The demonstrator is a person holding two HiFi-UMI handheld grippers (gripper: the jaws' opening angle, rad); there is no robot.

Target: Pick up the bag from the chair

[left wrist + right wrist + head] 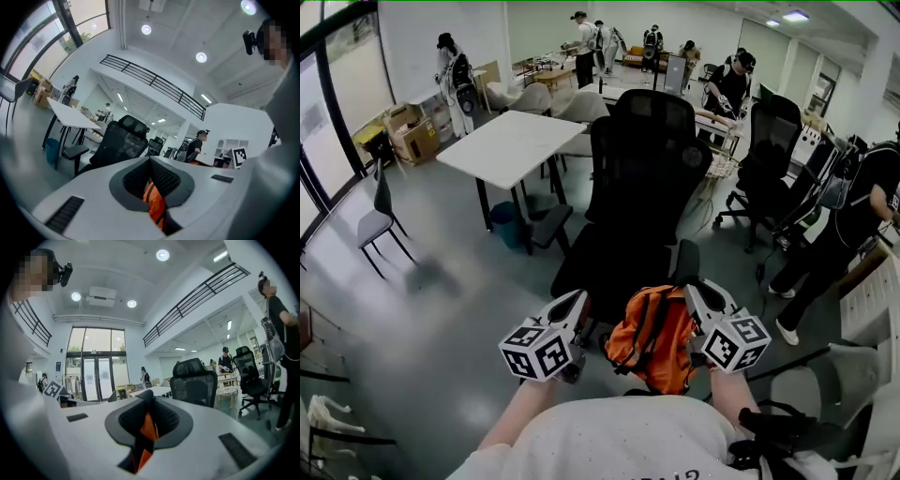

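Head view, bag (654,339): orange with black straps, hung between the two hand-held grippers, close to the person's torso and over the front edge of the black chair (642,178); whether it touched the seat could not be told.
Left hand-held gripper (151,190): jaws pressed onto a fold of the orange fabric crossed by a black strap.
Right hand-held gripper (145,425): jaws pinched on orange fabric beside a black strap.
Step in hand: judged to be the lift itself, with a grasp made on both sides and the pick-up nearly complete.
Next move: probably called for raising both grippers together and level, drawing the bag clear of the seat without letting the thin folds slip from either pinch.
Bag as container: bunched and slack; its contents were not visible.
Other containers: a blue bin (504,225) stood under the white surface (511,145), its inside hidden; cardboard boxes (412,136) sat at the far left, their contents not made out.
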